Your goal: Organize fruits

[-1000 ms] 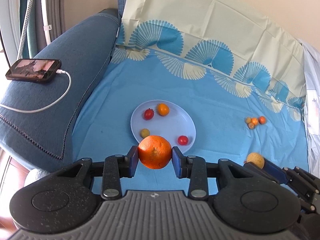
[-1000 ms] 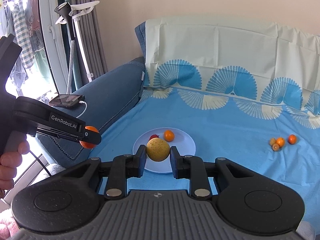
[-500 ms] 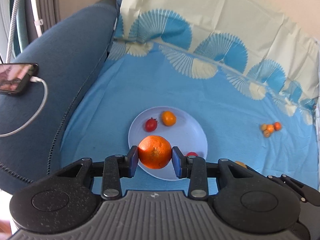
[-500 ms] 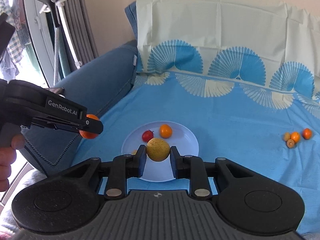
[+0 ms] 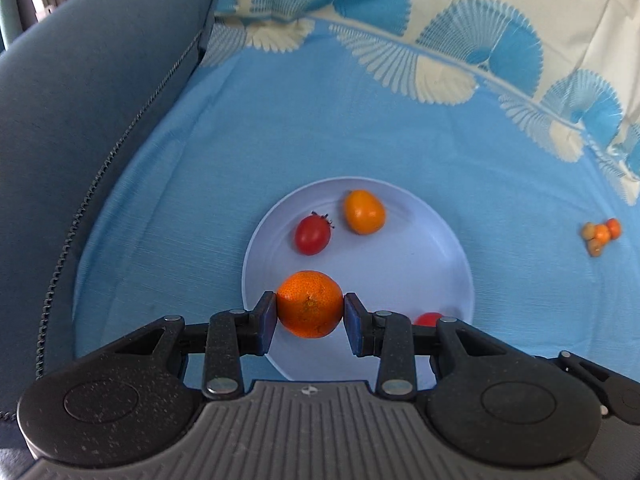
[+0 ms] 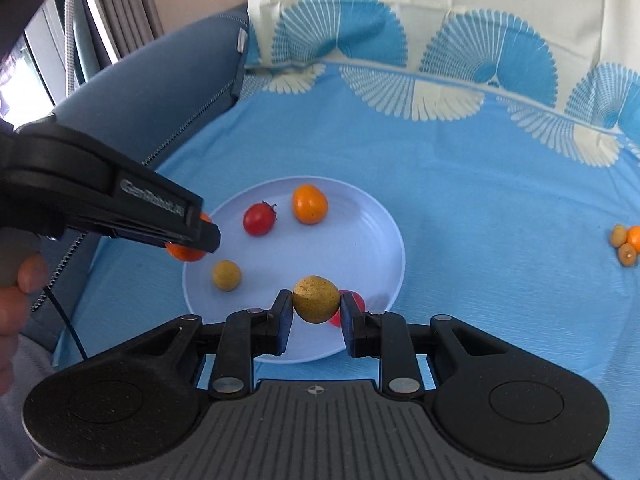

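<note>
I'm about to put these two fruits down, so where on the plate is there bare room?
The plate is bare across its middle and right side, between the orange fruit and the right rim. Crowded: back left by the red tomato, and front by the small yellow fruit.

Fruit colours glowing against blue

An orange mandarin point(image 5: 310, 304) is sitting over a pale lilac plate point(image 5: 448, 264); the cloth point(image 5: 280, 128) is showing blue with cream fans.

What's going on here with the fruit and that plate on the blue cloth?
A person holds two handheld claws over a round pale blue plate on a blue cloth. The left claw grips a round orange tangerine; the right claw grips a round yellow-brown fruit. Both hang above the plate, unreleased. Some small tomatoes already sit on it, and a small cluster of fruits waits off to the right.
</note>
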